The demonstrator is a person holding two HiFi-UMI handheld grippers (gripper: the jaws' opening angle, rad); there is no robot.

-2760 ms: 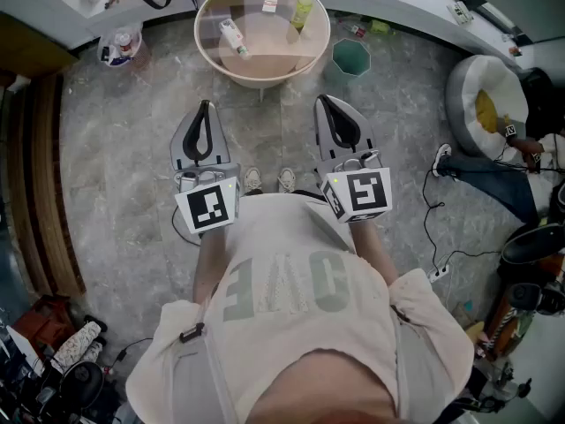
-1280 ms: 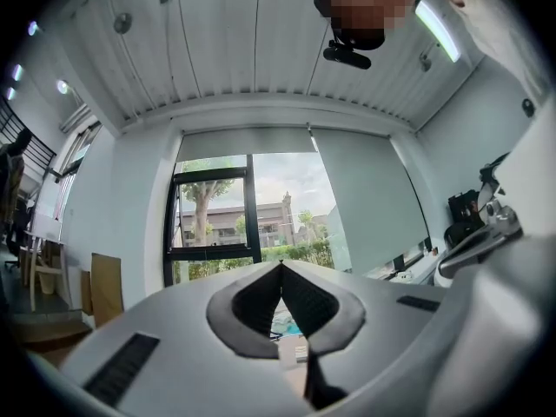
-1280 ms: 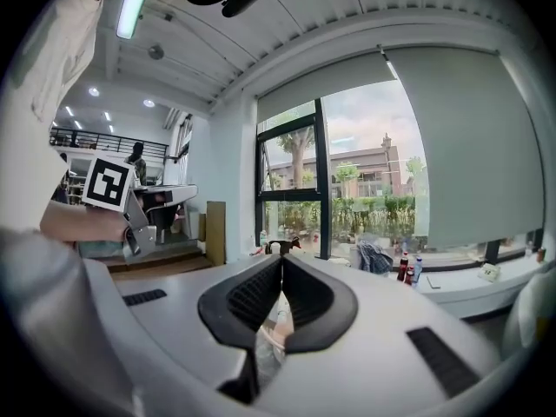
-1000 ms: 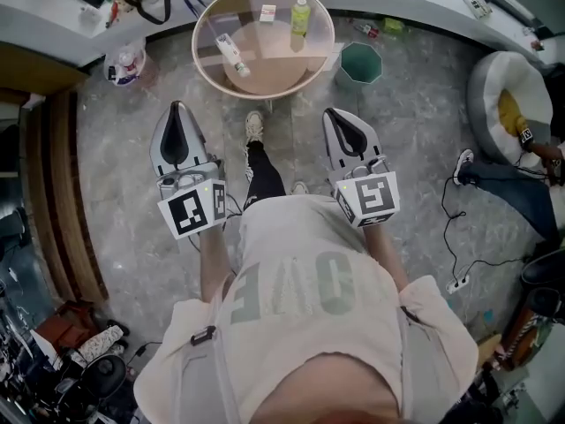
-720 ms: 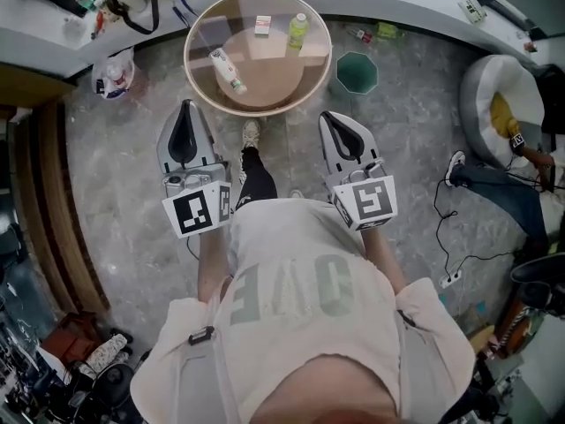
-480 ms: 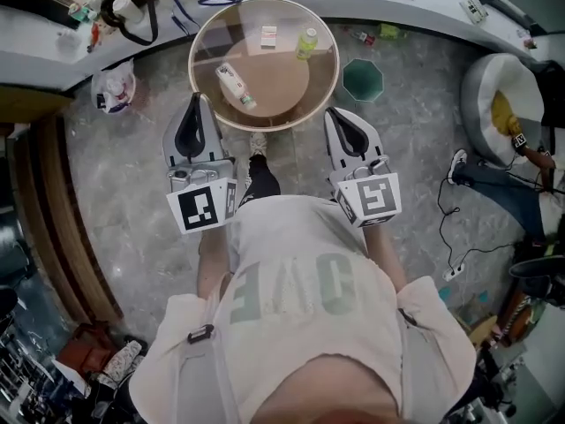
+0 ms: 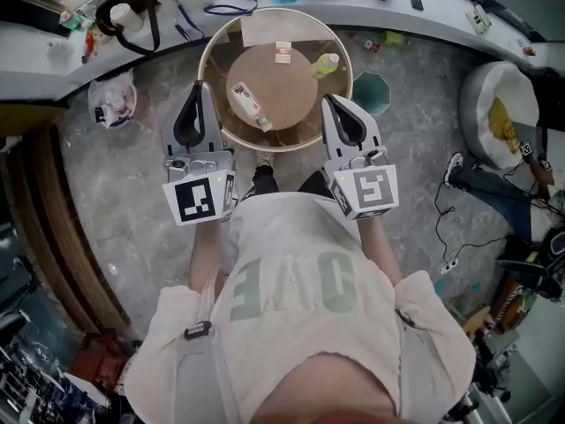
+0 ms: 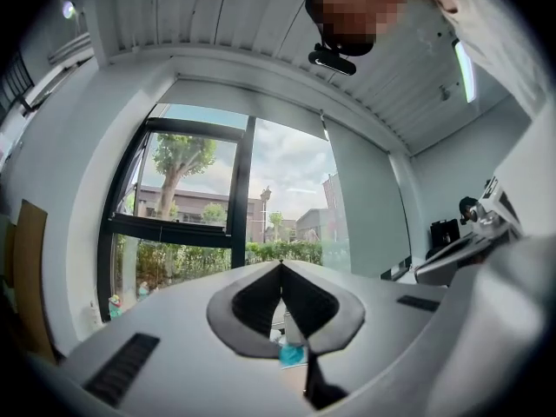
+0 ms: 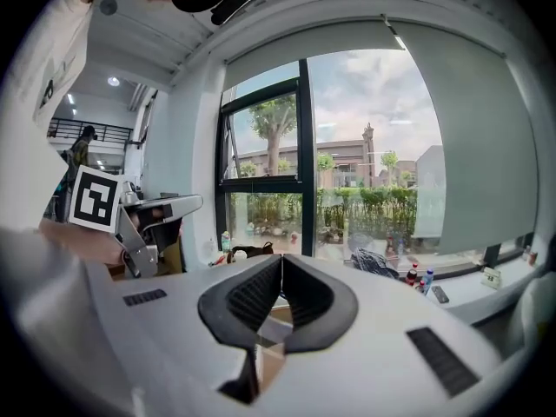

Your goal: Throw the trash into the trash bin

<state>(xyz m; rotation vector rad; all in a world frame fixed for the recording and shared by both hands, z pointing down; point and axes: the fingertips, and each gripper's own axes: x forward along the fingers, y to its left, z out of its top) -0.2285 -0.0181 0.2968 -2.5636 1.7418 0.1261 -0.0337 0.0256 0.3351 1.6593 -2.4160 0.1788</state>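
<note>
A round glass-rimmed table [image 7: 218, 113] stands just ahead of me in the head view. On it lie a white bottle [image 7: 248, 104] on its side, a small white box [image 7: 282, 53] and a yellow-green bottle [image 7: 325, 64]. A green trash bin [image 7: 374, 92] sits on the floor at the table's right. My left gripper [image 7: 202, 87] hangs over the table's left rim, shut and holding nothing. My right gripper [image 7: 328, 101] is over the right rim, also shut and holding nothing. Each gripper view shows its own pair meeting tip to tip: the left gripper [image 8: 281, 266] and the right gripper [image 9: 281, 257].
A long grey counter [image 7: 53, 69] with clutter runs behind the table under the windows. A white plastic bag [image 7: 113, 104] lies on the floor at the left. A round cushion seat [image 7: 490, 104] and a cable [image 7: 448, 228] are at the right.
The person has walked up to the table. Both grippers, still shut, have come forward from over bare floor to the table's near rim.
</note>
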